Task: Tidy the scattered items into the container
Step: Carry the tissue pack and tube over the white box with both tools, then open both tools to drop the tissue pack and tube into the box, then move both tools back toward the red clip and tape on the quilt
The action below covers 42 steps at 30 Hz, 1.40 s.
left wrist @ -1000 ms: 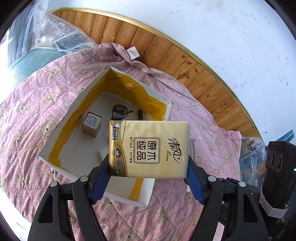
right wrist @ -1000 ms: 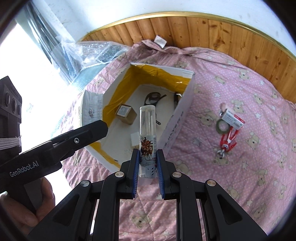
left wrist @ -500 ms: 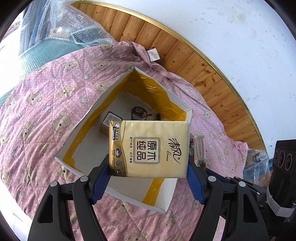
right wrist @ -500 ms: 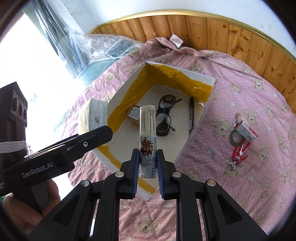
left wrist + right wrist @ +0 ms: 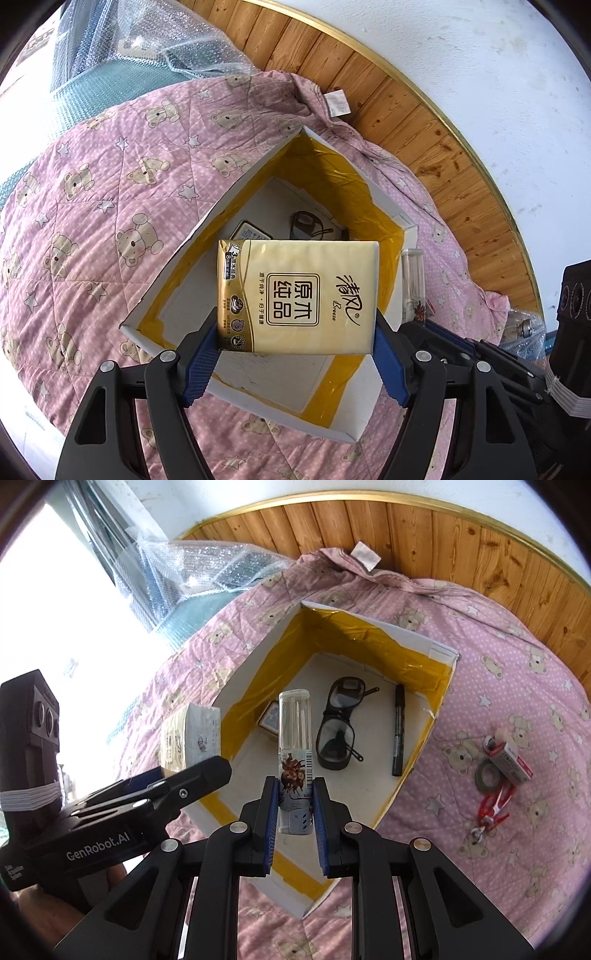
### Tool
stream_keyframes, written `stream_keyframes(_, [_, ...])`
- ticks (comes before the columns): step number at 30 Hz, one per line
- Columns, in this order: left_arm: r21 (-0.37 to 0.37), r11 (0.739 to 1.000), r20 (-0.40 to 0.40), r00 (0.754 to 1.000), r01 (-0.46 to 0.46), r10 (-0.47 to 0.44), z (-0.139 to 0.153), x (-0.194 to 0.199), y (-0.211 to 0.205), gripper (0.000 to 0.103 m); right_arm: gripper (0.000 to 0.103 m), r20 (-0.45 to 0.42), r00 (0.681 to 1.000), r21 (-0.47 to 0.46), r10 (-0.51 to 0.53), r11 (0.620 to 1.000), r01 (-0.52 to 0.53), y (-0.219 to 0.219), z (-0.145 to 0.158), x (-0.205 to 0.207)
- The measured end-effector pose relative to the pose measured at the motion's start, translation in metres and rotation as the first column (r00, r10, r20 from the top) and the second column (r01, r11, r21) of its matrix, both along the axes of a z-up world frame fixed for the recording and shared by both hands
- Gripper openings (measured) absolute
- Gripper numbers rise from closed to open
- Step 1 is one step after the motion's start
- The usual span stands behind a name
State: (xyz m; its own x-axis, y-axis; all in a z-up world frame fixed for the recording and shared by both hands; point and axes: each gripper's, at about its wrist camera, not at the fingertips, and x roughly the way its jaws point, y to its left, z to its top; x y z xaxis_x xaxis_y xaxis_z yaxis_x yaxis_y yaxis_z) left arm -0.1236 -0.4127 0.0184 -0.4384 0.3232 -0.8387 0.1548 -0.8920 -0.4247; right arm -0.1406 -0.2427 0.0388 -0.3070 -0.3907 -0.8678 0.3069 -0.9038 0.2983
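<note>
Left gripper (image 5: 297, 354): we find it clamped on the tissue pack (image 5: 299, 297), long axis crosswise, above the box (image 5: 236, 192).
Right gripper (image 5: 295, 825): we find it pinching the clear tube (image 5: 295, 734), long axis pointing forward over the box interior.

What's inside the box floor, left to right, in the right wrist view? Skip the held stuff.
Small carton → safety glasses → black marker. The clear tube in the right gripper partly covers the carton.
</note>
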Motion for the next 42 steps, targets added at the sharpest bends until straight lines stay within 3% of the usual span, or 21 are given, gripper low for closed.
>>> stream_keyframes(10, [-0.053, 0.999, 0.059, 0.998, 0.000, 0.003, -0.021, -0.019, 0.002, 0.075, 0.021, -0.016, 0.999, 0.018, -0.033, 0.999, 0.033, -0.001, -0.011, -0.036])
stream_keyframes(11, [-0.065, 0.998, 0.070, 0.998, -0.001, 0.005, -0.024, -0.021, 0.002, 0.075, 0.029, -0.027, 0.998, 0.029, -0.051, 0.998, 0.052, 0.001, -0.012, -0.039])
stream_keyframes(12, [-0.072, 0.997, 0.081, 0.997, -0.007, 0.013, -0.028, -0.023, 0.000, 0.076, 0.044, -0.020, 0.997, 0.028, -0.072, 0.997, 0.073, 0.005, -0.016, -0.043])
stream_keyframes(13, [-0.077, 0.997, 0.093, 0.995, -0.014, 0.021, -0.031, -0.025, -0.001, 0.076, 0.046, -0.009, 0.997, 0.015, -0.083, 0.996, 0.083, 0.008, -0.019, -0.046])
stream_keyframes(22, [-0.068, 0.997, 0.129, 0.990, -0.040, 0.048, -0.043, -0.032, -0.007, 0.076, 0.046, 0.073, 0.991, -0.006, -0.109, 0.994, 0.110, 0.025, -0.042, -0.045])
stream_keyframes(42, [-0.064, 0.998, 0.097, 0.995, -0.027, 0.034, -0.020, -0.019, 0.001, 0.076, 0.046, 0.058, 0.996, -0.033, -0.064, 0.997, 0.066, 0.014, -0.027, -0.022])
